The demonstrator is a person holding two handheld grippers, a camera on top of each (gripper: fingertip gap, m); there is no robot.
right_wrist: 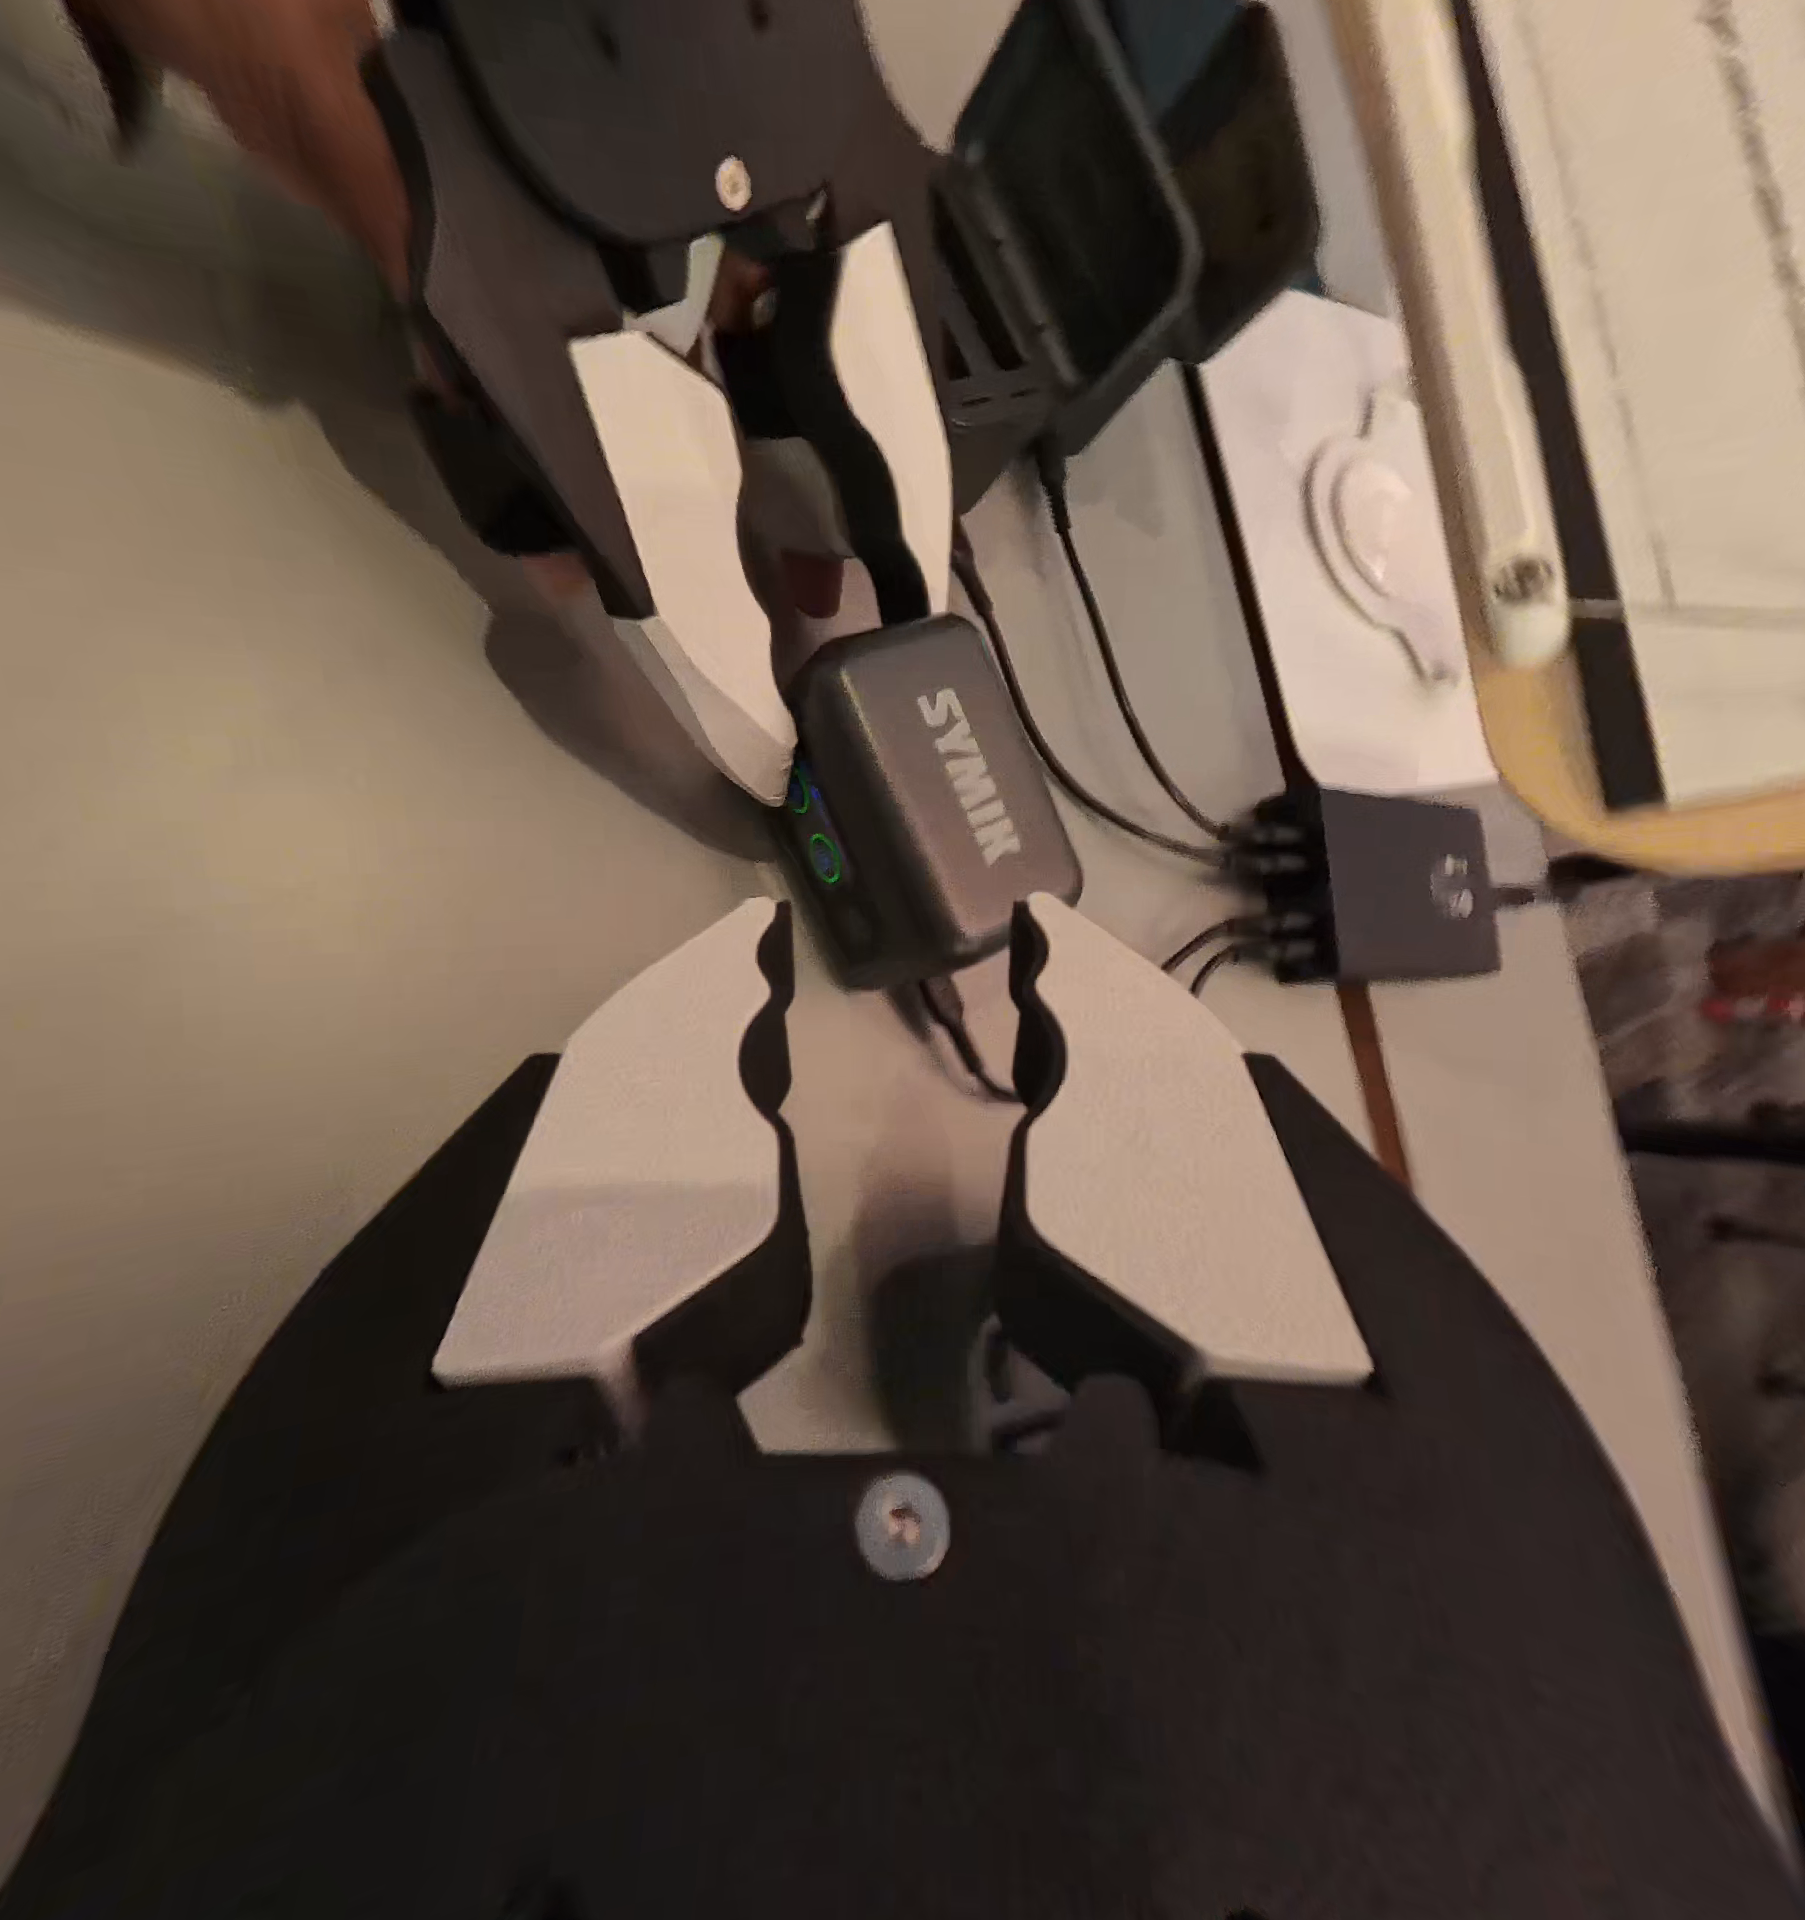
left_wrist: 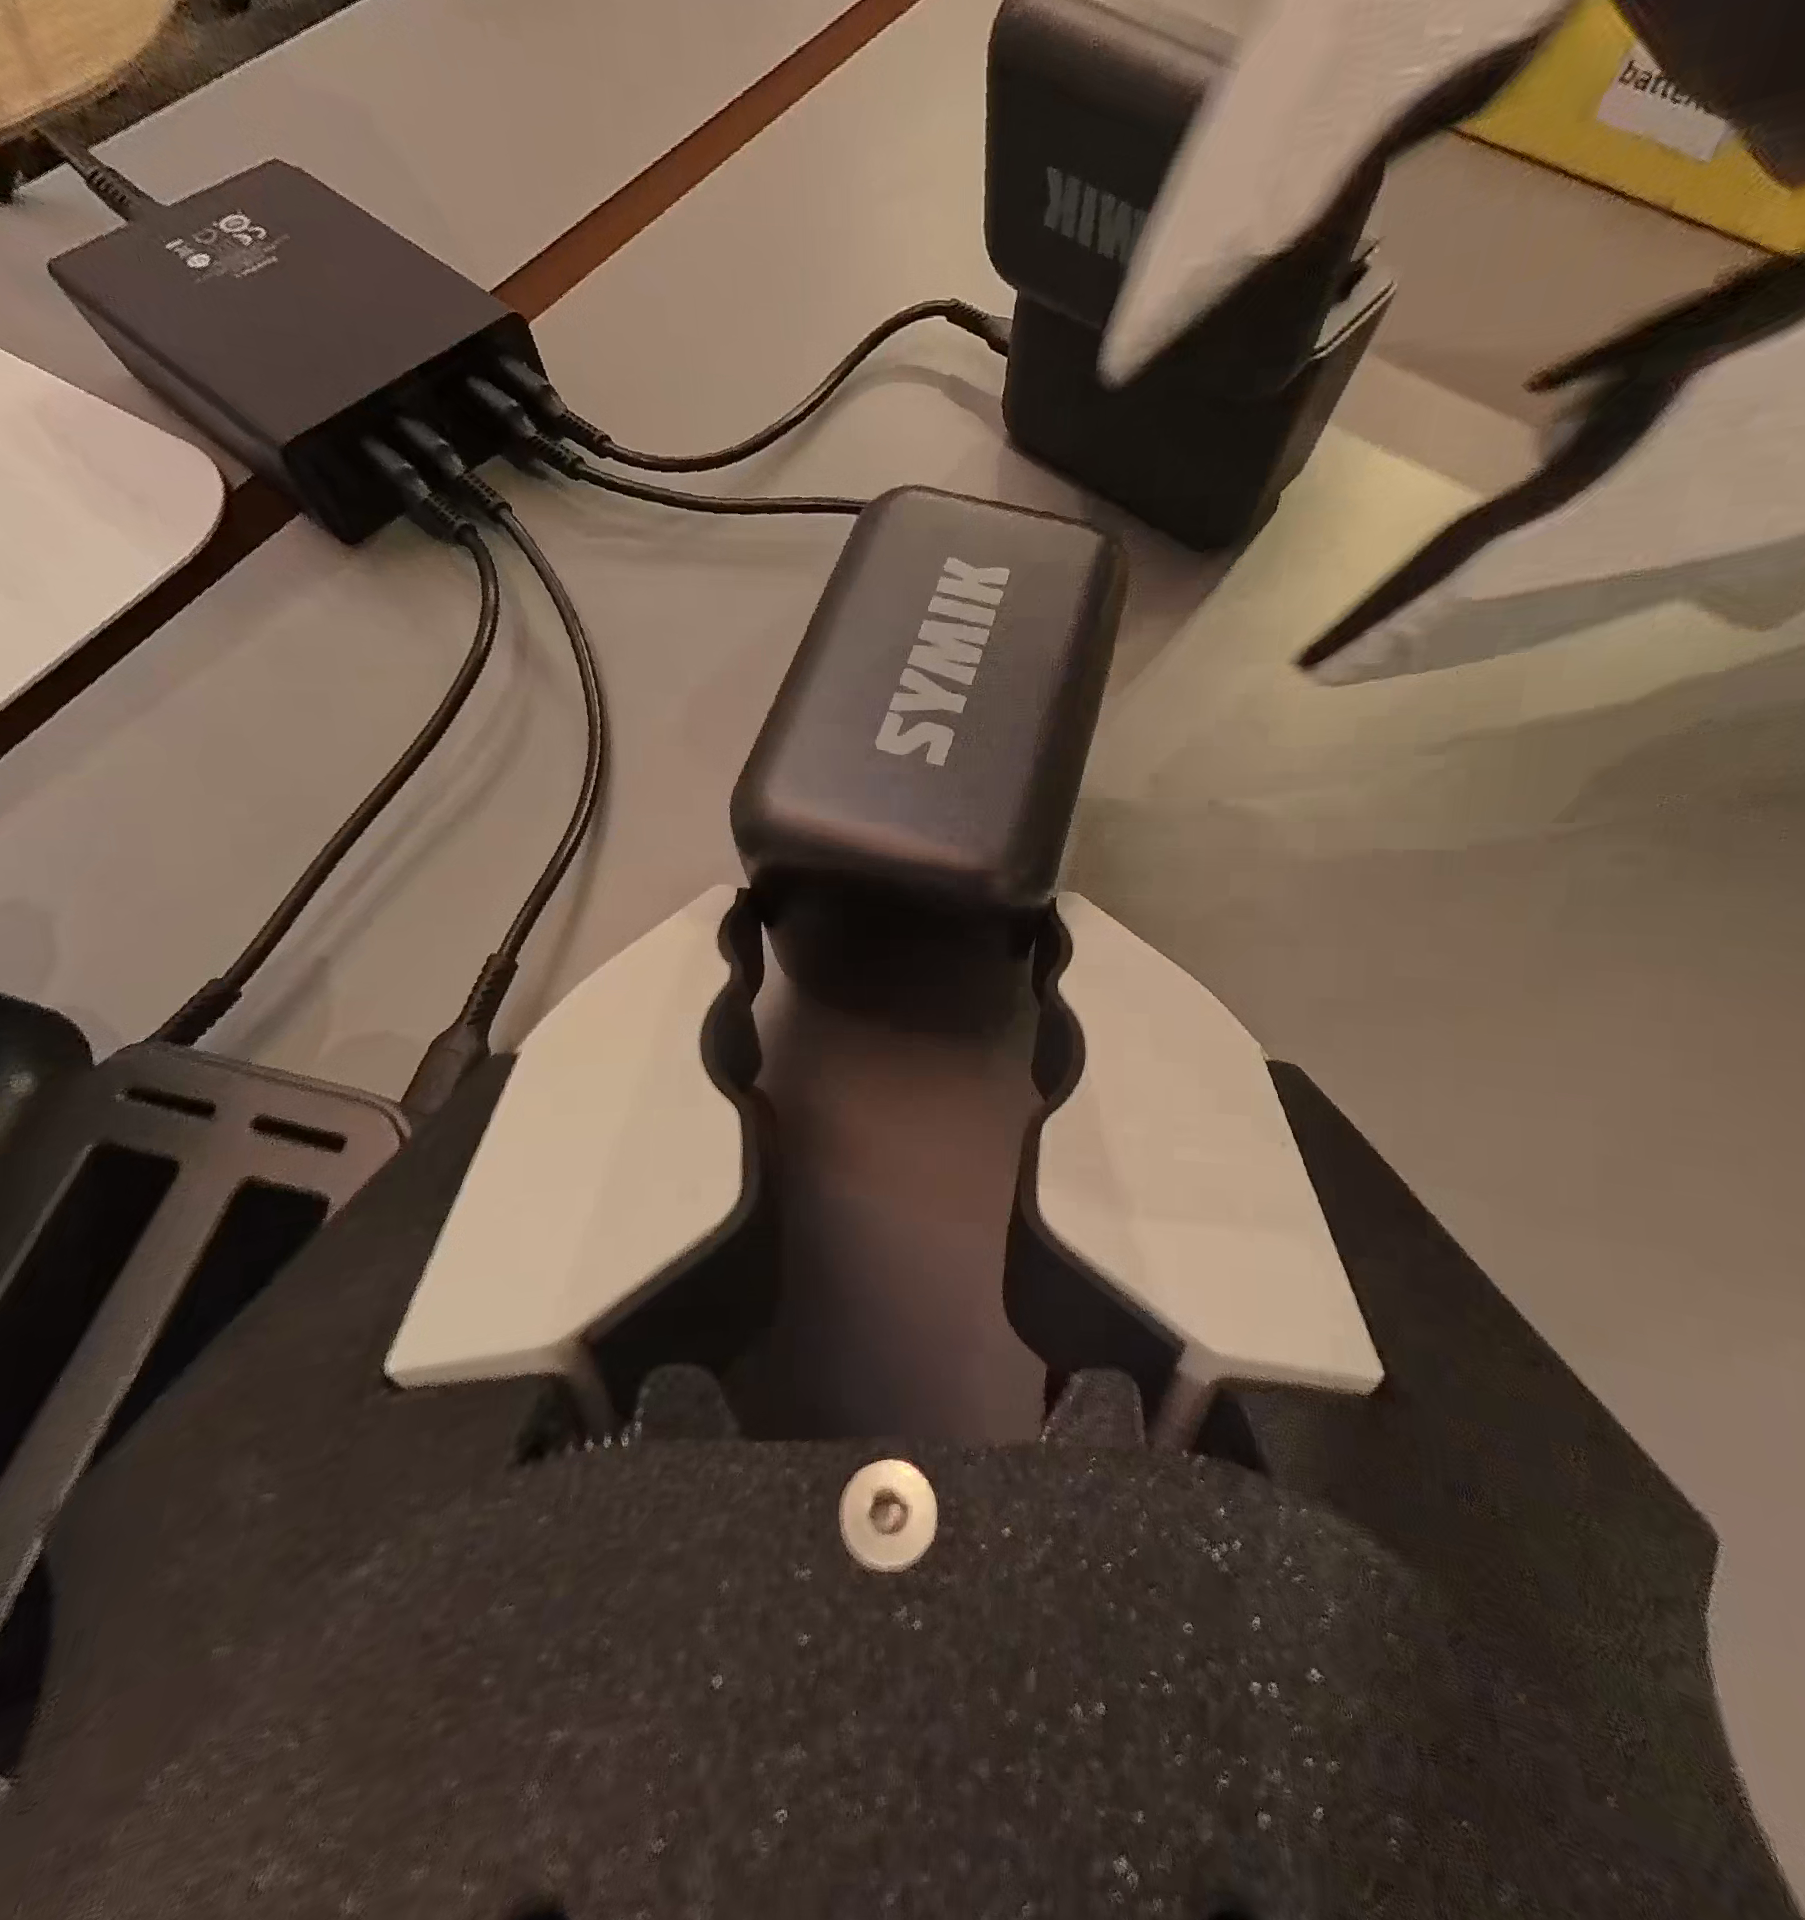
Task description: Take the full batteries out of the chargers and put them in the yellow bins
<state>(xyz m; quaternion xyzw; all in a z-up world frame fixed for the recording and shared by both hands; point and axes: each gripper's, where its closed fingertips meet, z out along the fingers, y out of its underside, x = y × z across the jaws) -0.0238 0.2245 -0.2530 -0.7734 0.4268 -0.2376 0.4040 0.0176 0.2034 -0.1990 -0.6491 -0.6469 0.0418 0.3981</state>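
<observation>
The left hand-held gripper (left_wrist: 903,920) is clamped on a dark charger case (left_wrist: 929,707) — its two white fingers (left_wrist: 607,1132) press against the case's near end, one on each side. The case bears pale lettering on its top, and green ring lights (right_wrist: 823,857) glow on its side in the right wrist view. Whether a battery sits inside it cannot be told.

The right hand-held gripper (right_wrist: 903,925) faces the left one from the opposite end of the same case (right_wrist: 929,800). Its fingers stand moderately apart and empty, their tips on either side of the case's near corner and the cable (right_wrist: 945,1013) plugged in there; whether they touch the case cannot be told through the blur.

Beyond the left hand-held gripper and to its right, a second charger case (left_wrist: 1168,343) stands on the desk (left_wrist: 1449,987). Farther right, at the top corner of that view, is a yellow bin (left_wrist: 1646,156) — partly hidden by the blurred right hand-held gripper (left_wrist: 1241,499). To the left and ahead lies a black power hub (left_wrist: 285,312), with several black cables (left_wrist: 555,727) running from it. An open slotted charger (left_wrist: 150,1226) sits close on the left.
</observation>
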